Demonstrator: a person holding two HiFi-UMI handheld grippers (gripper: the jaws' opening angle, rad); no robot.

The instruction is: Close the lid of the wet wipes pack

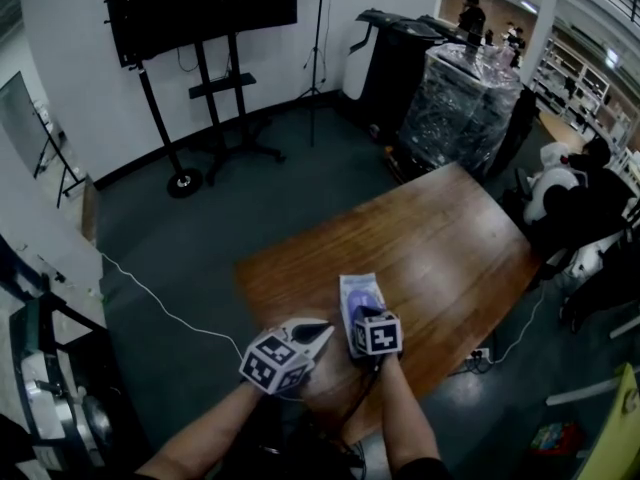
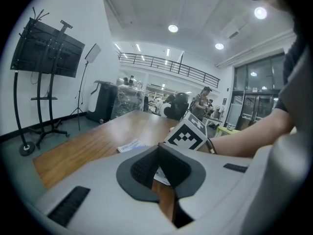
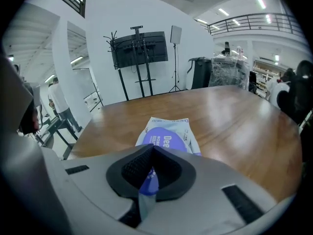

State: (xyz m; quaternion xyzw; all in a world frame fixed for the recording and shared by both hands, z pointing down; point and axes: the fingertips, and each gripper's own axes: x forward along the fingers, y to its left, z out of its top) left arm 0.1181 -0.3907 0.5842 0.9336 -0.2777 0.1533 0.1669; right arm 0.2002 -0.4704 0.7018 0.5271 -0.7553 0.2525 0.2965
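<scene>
The wet wipes pack (image 1: 358, 294) lies flat on the wooden table (image 1: 440, 238), white with a purple oval label (image 3: 167, 137). My right gripper (image 3: 152, 148) sits at the pack's near end, its jaws shut on the thin purple lid flap (image 3: 148, 182), which is lifted off the pack. In the head view the right gripper (image 1: 364, 315) overlaps the pack's near end. Just left of the pack, my left gripper (image 1: 322, 331) hovers with its jaws shut and nothing held. In the left gripper view, the left gripper (image 2: 159, 147) points past the pack (image 2: 130, 145) toward the right gripper's marker cube (image 2: 188, 133).
The table's near edge (image 1: 300, 408) is close to the person's arms. A dark screen on a stand (image 1: 200, 8) and a plastic-wrapped pallet (image 1: 468, 98) stand on the floor beyond. A white cable (image 1: 160, 303) runs over the floor at left.
</scene>
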